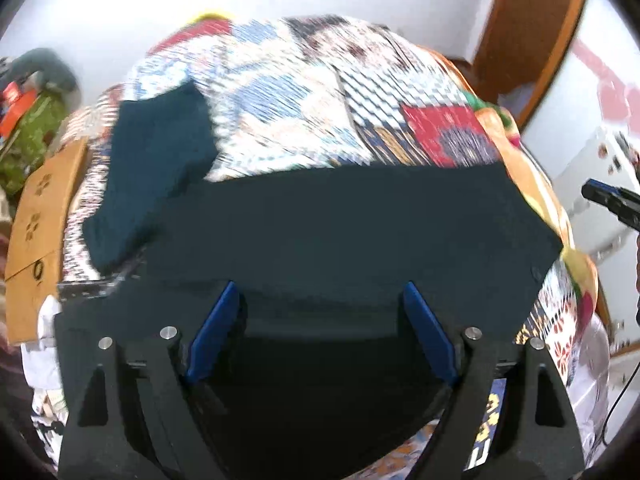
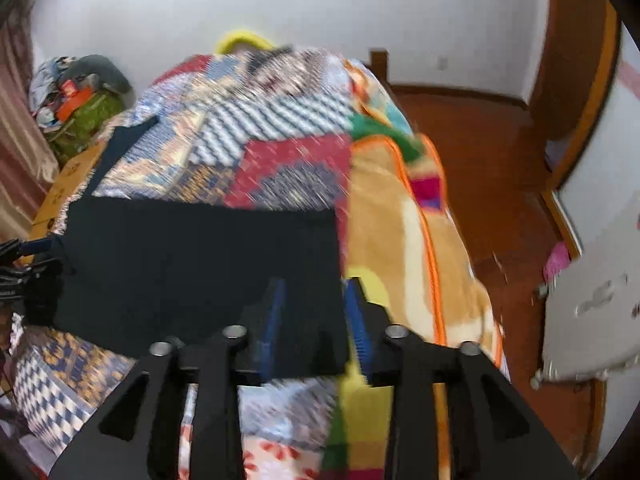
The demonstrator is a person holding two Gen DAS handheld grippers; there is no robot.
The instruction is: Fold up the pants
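While the pants [image 1: 340, 232] lie crosswise on the bed [image 1: 280, 92], left tongs [image 1: 320, 336] gape over them, right tongs [image 2: 316, 320] pinching their right edge.

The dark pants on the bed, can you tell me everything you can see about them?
The pants are very dark navy, soft cloth with no pattern showing. They lie mostly flat across a colourful patchwork quilt, with one leg section bending off toward the far left. The left tongs are open above their near edge. The right tongs are nearly closed around their right corner, though blur hides whether they really pinch it. Motion blur hides seams and pockets.
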